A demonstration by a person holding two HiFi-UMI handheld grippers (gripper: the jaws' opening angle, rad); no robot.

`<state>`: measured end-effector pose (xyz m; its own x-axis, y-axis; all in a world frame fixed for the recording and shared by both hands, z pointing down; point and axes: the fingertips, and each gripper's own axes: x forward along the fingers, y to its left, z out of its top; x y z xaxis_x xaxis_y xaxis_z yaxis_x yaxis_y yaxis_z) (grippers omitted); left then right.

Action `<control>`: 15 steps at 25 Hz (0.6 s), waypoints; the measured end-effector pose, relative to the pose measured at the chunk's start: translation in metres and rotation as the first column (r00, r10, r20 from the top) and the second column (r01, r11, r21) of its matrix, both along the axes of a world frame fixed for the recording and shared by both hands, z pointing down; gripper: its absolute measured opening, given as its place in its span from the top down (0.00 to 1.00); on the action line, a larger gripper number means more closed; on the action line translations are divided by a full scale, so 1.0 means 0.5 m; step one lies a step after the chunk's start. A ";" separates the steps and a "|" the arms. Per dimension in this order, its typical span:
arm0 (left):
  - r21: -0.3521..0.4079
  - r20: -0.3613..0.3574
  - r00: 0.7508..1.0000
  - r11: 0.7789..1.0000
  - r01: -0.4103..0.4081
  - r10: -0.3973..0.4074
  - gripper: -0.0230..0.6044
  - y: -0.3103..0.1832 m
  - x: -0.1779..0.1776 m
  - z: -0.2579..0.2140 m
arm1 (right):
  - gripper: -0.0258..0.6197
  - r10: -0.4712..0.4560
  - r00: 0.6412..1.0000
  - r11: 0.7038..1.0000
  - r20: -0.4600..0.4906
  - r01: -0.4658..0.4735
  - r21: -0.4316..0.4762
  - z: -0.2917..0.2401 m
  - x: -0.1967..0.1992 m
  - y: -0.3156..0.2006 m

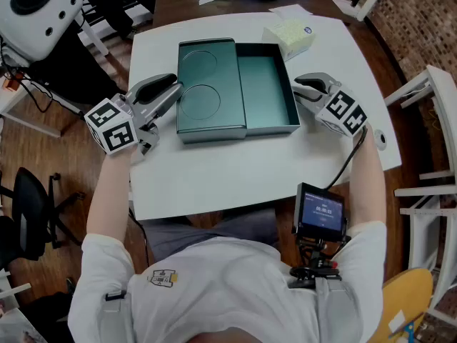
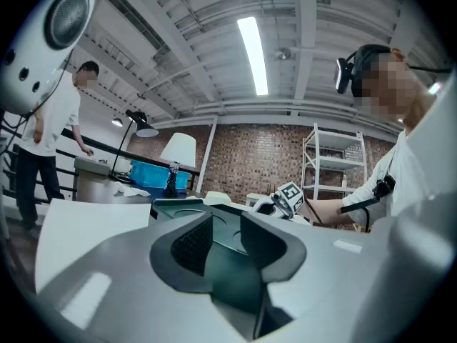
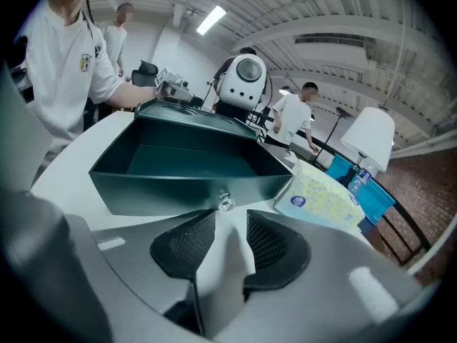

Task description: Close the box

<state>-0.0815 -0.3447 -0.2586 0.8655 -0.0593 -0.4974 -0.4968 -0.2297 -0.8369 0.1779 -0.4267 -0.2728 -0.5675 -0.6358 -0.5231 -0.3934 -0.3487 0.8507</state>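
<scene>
The dark green box (image 1: 271, 128) sits open on the white table (image 1: 235, 170). Its lid (image 1: 207, 84) is folded flat to the box's left side and shows 2 pressed rings. The left gripper (image 1: 176, 86) is at the lid's outer edge, the side farthest from the box's tray. Its jaws are spread; the lid's surface shows through the gap and neither pad presses on it. The right gripper (image 1: 298, 88) is just beside the box's right wall, jaws spread wide (nothing between them), with its tips pointing at a small shiny knob (image 3: 226, 202) on that wall. A tissue pack (image 1: 289, 36) lies just beyond the box's far right corner.
</scene>
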 end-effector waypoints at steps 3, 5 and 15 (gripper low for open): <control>0.000 0.002 1.000 1.000 0.009 -0.009 0.81 -0.009 0.005 -0.008 | 0.82 0.037 0.999 0.999 -0.035 -0.037 0.006 0.002 -0.021 -0.002; 0.007 -0.003 1.000 1.000 0.005 -0.004 0.82 -0.012 0.004 -0.014 | 0.86 0.065 0.997 0.998 -0.043 -0.064 0.013 0.004 -0.026 -0.002; 0.059 -0.013 0.999 0.998 0.039 -0.038 0.84 -0.020 0.003 -0.017 | 0.86 0.063 0.992 0.997 -0.110 -0.058 0.048 0.009 -0.109 0.010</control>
